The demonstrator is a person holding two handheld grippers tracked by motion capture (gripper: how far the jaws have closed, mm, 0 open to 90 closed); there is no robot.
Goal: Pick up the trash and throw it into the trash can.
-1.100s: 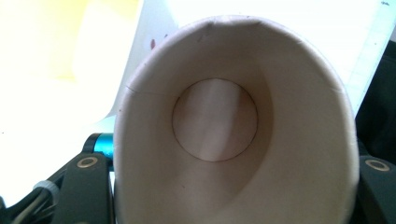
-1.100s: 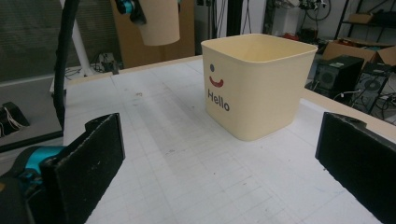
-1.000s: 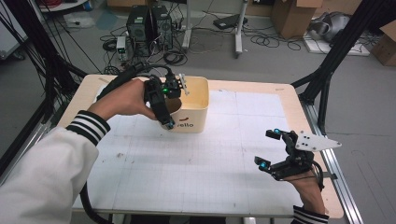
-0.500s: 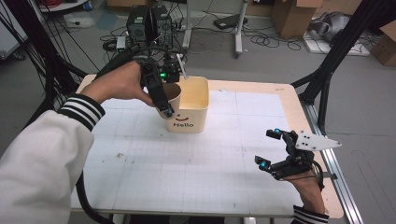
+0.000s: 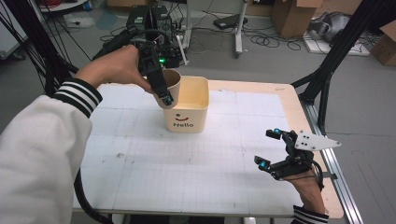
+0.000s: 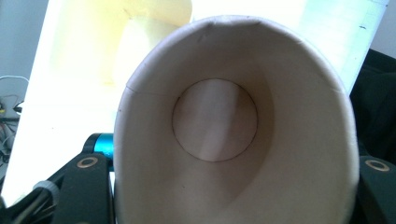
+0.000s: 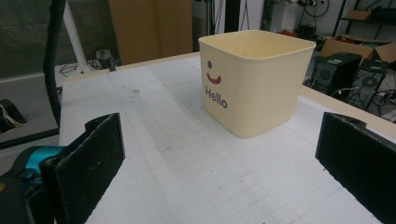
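Here the cream tub (image 5: pixel 187 105) marked "Hello" stands just beneath and beside the left hand-held gripper (image 5: pixel 161 86), whose jaws clamp a brown paper cup (image 5: pixel 169 86), tilted, above the table (image 5: pixel 187 172). The right hand-held gripper (image 5: pixel 273 149) rests low, jaws wide, holding nothing.

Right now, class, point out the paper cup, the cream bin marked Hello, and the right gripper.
paper cup (image 6: pixel 215 119), left gripper view, on its round inside bottom.
cream bin (image 7: pixel 252 93), right gripper view, on its front wall.
right gripper (image 5: pixel 271 149), high view, midway between its fingertips.
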